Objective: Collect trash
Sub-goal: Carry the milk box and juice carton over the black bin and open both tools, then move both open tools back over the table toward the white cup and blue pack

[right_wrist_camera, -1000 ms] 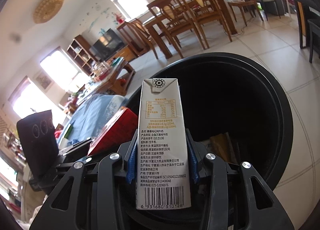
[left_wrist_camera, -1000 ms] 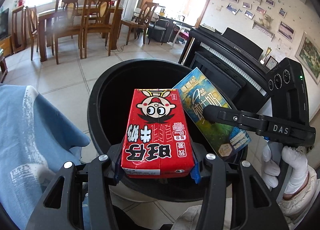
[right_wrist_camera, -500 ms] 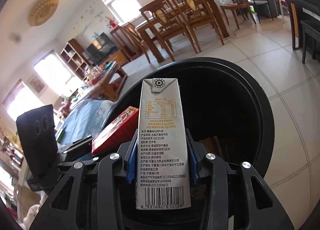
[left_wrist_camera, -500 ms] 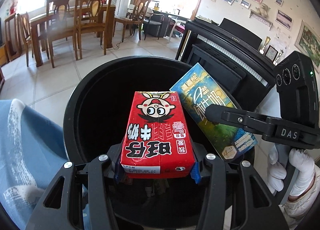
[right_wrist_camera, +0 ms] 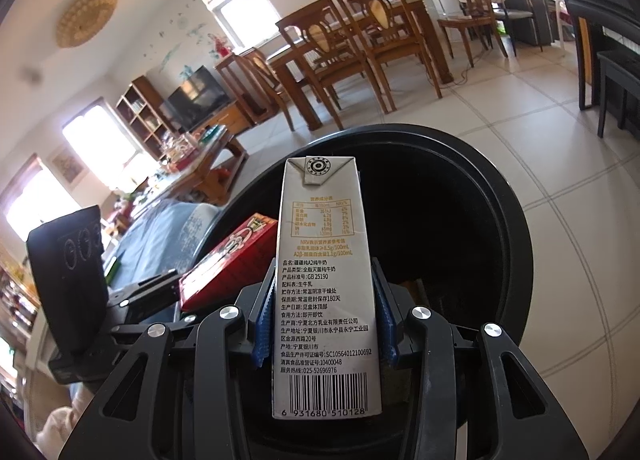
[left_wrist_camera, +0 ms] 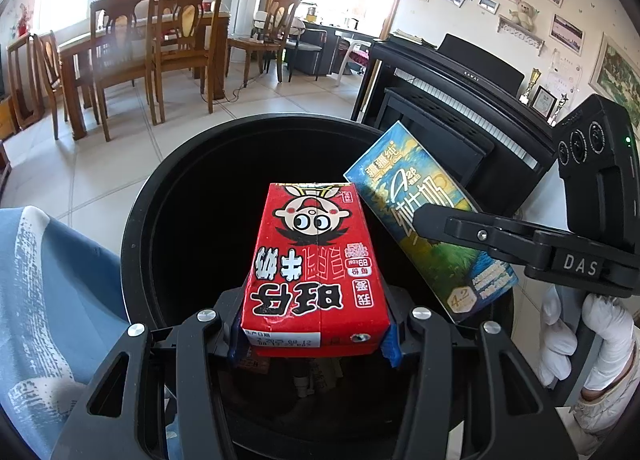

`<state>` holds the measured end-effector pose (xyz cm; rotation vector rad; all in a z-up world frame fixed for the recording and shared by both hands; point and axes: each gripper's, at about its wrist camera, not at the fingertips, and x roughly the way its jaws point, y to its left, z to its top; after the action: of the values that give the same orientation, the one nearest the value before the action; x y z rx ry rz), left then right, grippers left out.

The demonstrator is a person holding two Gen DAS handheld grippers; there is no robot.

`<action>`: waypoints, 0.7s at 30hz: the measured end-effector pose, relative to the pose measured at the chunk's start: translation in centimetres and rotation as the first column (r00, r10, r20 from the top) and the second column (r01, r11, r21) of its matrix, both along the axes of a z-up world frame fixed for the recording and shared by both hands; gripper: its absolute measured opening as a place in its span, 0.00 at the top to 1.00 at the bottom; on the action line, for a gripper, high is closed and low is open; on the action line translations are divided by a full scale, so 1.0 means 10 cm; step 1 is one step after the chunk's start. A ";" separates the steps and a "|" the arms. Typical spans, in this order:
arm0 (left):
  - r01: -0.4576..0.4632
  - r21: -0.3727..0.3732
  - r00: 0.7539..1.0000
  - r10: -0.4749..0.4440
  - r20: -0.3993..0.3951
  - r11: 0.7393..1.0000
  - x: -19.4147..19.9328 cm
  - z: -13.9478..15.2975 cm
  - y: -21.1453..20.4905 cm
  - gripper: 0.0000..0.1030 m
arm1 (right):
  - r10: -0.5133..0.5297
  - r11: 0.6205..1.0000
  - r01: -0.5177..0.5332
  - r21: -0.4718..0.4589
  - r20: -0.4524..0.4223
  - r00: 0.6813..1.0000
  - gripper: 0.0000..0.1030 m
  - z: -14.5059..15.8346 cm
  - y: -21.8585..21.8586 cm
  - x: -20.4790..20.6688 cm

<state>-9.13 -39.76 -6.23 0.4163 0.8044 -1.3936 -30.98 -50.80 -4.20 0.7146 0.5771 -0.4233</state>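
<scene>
Progress: left gripper (left_wrist_camera: pixel 316 340) is clamping red carton (left_wrist_camera: pixel 316 264), right gripper (right_wrist_camera: pixel 320 334) is clamping milk carton (right_wrist_camera: pixel 324 284) | both are hanging over bin (left_wrist_camera: pixel 136 220) ahead of fingers | release judged outstanding; scraps already lying inside.

The left matte-black plastic tool (left_wrist_camera: pixel 316 334) had triangular cut-outs in its linkage arms, silver round screws at the pivots and blue pads on its fingers. The right matte-black tool (right_wrist_camera: pixel 322 330) matched it, bore white "DAS" lettering, and a white-gloved hand (left_wrist_camera: pixel 600 334) gripped its handle.
</scene>
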 end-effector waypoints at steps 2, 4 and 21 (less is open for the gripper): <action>0.000 0.001 1.000 0.000 0.003 1.000 0.00 0.00 0.00 0.50 | -0.001 1.000 0.001 0.001 0.000 1.000 0.60 0.00 0.01 0.01; 0.001 0.001 1.000 -0.001 0.003 1.000 0.00 0.00 0.00 0.50 | -0.002 1.000 0.002 -0.002 -0.001 1.000 0.59 0.00 0.01 0.00; 0.005 -0.041 0.999 -0.003 0.052 0.999 -0.06 0.10 0.10 0.33 | -0.035 0.999 0.035 0.015 0.037 0.999 0.38 -0.01 0.02 -0.05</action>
<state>-9.74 -38.80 -5.27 0.4210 0.7316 -1.3955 -31.47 -50.56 -4.32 0.7456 0.5331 -0.4379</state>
